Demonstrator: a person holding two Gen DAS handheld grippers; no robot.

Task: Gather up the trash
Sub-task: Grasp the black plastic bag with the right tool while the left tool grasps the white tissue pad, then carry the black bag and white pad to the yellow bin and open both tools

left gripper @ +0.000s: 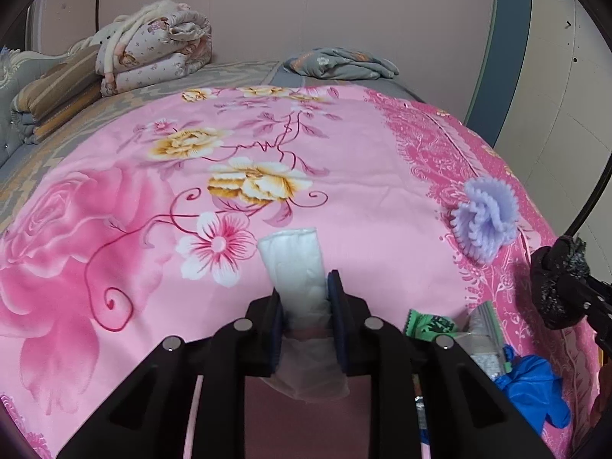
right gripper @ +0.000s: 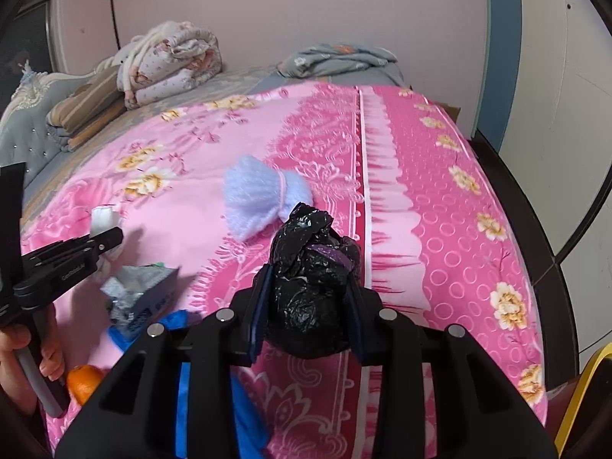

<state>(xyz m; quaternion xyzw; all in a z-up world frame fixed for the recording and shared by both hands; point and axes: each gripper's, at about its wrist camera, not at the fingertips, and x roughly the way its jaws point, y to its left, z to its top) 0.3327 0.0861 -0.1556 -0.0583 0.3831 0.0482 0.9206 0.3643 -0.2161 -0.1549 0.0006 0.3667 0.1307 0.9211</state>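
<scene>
My left gripper [left gripper: 305, 287] is shut on a white padded wrapper [left gripper: 294, 260] and holds it over the pink floral bedsheet [left gripper: 114, 229]. It also shows in the right wrist view [right gripper: 109, 237] at the left. My right gripper [right gripper: 310, 287] is shut on a crumpled black plastic bag [right gripper: 310, 279]; that bag also shows at the right edge of the left wrist view [left gripper: 558, 283]. On the sheet lie a green wrapper [left gripper: 428, 325], a silver-grey packet [right gripper: 141, 290] and a blue plastic bag [left gripper: 535, 386].
A lilac yarn pompom [right gripper: 264, 195] lies on the sheet just beyond the black bag. An orange [right gripper: 82, 380] sits at the bed's near edge. Folded quilts [left gripper: 153, 49] and a grey cloth [left gripper: 340, 63] are at the far side by the wall.
</scene>
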